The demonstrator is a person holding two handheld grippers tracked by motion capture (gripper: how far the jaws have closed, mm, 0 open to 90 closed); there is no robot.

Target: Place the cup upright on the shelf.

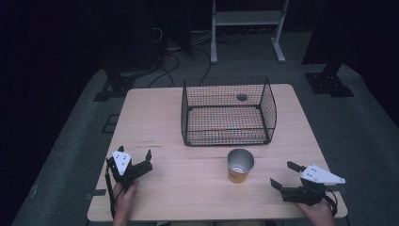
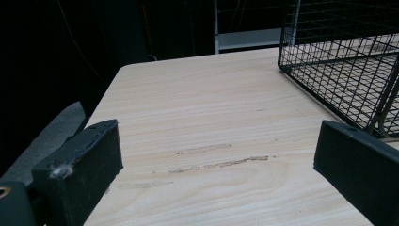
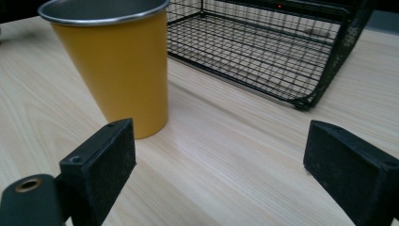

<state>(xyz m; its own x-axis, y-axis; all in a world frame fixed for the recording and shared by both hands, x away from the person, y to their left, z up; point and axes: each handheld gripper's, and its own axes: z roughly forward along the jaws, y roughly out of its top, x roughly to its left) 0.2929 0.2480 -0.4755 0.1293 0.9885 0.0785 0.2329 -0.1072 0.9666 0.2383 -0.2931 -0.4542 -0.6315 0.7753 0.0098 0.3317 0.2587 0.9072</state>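
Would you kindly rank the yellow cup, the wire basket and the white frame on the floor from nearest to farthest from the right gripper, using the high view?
From the right gripper:
1. Yellow cup, just to its left.
2. Wire basket, farther back, mid-table.
3. White frame, on the floor beyond the table.

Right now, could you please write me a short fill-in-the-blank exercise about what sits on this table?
1. The yellow cup stands ____ on the table.
2. The wire basket lies ____ the cup, as seen from the person.
3. The jaws of the left gripper and the right gripper are both ____.

Missing words: upright; beyond; open
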